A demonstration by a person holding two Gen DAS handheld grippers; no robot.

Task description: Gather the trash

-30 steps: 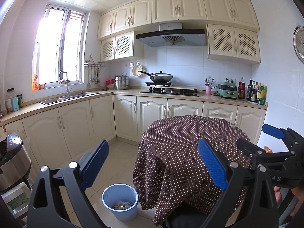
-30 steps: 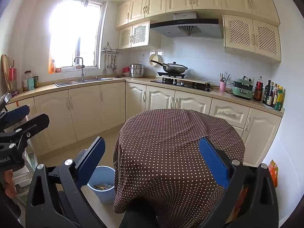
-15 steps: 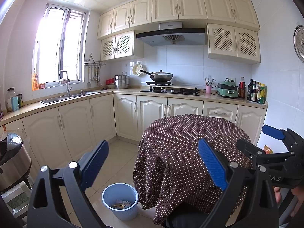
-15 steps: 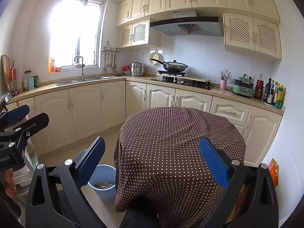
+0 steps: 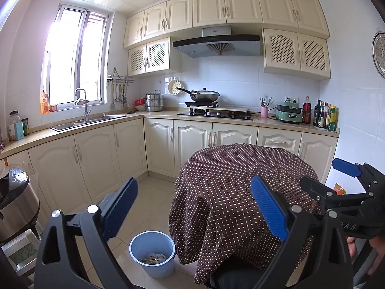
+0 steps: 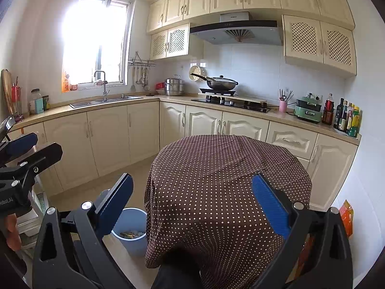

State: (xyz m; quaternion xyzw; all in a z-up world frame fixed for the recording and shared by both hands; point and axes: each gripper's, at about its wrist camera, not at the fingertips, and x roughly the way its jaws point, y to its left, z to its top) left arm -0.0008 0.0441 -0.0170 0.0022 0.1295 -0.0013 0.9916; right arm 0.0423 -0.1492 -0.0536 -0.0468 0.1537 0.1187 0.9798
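A light blue trash bin (image 5: 152, 252) stands on the tiled floor left of a round table under a brown polka-dot cloth (image 5: 243, 187). Some scraps lie in the bin's bottom. The bin also shows in the right wrist view (image 6: 130, 228). My left gripper (image 5: 195, 207) is open and empty, held above the table's near edge. My right gripper (image 6: 192, 204) is open and empty, also over the table's near side (image 6: 228, 175). Each gripper shows at the edge of the other's view. No loose trash shows on the tabletop.
Cream cabinets and a counter (image 5: 96, 125) run along the left and back walls, with a sink (image 5: 89, 120), a stove with a wok (image 5: 204, 95) and bottles (image 5: 322, 115). A steel cooker (image 5: 14, 202) stands at far left. An orange packet (image 6: 346, 216) lies by the right wall.
Both views have drifted slightly, the table sitting a little lower and nearer in frame. Both grippers stay open and empty.
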